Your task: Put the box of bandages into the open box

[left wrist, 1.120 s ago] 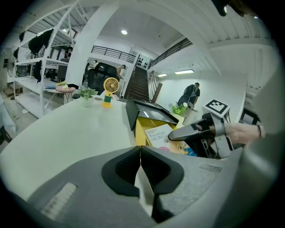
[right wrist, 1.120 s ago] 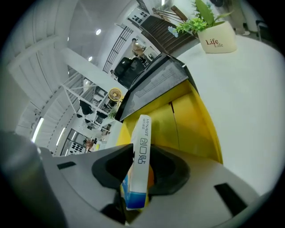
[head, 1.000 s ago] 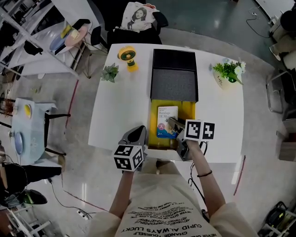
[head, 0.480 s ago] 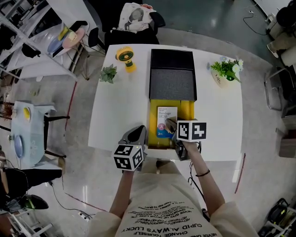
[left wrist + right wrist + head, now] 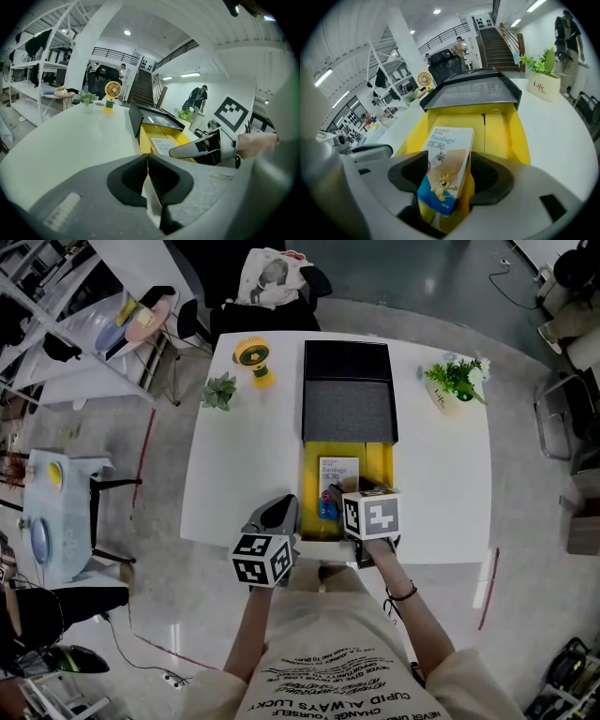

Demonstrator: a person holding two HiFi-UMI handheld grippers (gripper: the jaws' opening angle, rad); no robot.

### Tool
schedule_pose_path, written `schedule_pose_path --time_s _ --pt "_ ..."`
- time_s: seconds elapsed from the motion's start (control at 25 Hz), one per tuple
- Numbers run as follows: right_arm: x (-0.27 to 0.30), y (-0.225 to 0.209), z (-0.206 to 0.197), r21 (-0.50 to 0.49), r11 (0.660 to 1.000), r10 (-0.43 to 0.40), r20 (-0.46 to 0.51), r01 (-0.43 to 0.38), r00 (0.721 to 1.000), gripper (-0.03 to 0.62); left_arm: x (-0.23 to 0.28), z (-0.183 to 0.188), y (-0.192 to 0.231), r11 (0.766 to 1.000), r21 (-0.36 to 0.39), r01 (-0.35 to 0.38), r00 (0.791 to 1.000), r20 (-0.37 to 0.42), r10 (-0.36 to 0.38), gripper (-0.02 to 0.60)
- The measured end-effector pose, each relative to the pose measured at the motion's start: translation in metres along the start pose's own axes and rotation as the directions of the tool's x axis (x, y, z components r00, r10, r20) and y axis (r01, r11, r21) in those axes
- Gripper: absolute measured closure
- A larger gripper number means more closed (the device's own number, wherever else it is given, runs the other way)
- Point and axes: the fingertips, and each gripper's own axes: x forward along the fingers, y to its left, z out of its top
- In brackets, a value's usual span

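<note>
Your tee (image 5: 328, 667): beige, short sleeves, black printed text lines. Thin black band (image 5: 413, 592) on right wrist. Grey shells, black-white marker cubes, dark-lined jaws on left gripper (image 5: 279, 505) and right gripper (image 5: 335, 491).

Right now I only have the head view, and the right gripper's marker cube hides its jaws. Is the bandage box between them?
Observer: Yes. In the right gripper view, the right gripper has its jaws shut on the bandage box, one on each long edge.
Operator: Where along the box does it grip?
Observer: On the near half. The far half, printed face up, sticks out over the yellow floor of the open box.
Operator: And the left gripper?
Observer: The left gripper view shows the left gripper with its jaws together and nothing between them.
</note>
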Motion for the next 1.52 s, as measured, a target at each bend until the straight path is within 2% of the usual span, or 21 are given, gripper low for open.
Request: schedule_pose_path --time_s 0.24,0.4,0.64,0.8,0.96,1.08,1.24,1.52 --pt "-0.012 -0.005 0.009 -0.001 1.000 -0.027 0.063 0.027 0.998 0.327 -0.004 0.004 -0.002 1.000 0.024 0.005 1.000 0.016 -0.005 0.558" --pt "-0.021 -0.003 0.014 -0.009 1.000 -0.014 0.117 0.015 0.993 0.341 -0.009 0.013 -0.011 0.997 0.069 0.024 0.999 0.045 -0.028 0.558" --pt "-0.039 0.001 0.019 -0.049 0.999 -0.013 0.177 0.022 0.984 0.509 -0.016 0.030 -0.029 0.988 0.146 0.058 0.992 0.104 -0.073 0.558" --pt "-0.052 0.007 0.027 -0.095 0.995 0.020 0.241 0.003 0.970 0.571 -0.021 0.042 -0.040 0.976 0.201 0.082 0.985 0.133 -0.110 0.560" --pt "-0.072 0.018 0.038 -0.168 0.986 0.071 0.320 -0.017 0.945 0.579 -0.031 0.054 -0.043 0.970 0.227 0.083 0.978 0.169 -0.124 0.558" --pt "-0.088 0.026 0.047 -0.200 0.979 0.115 0.385 -0.039 0.916 0.585 -0.036 0.064 -0.041 0.966 0.246 0.082 0.972 0.192 -0.132 0.560" --pt "-0.109 0.034 0.058 -0.210 0.975 0.170 0.457 -0.080 0.873 0.588 -0.046 0.078 -0.040 0.961 0.268 0.075 0.963 0.230 -0.140 0.558" --pt "-0.141 0.036 0.078 -0.210 0.971 0.215 0.571 -0.113 0.793 0.589 -0.062 0.100 -0.037 0.952 0.301 0.053 0.944 0.296 -0.146 0.560"
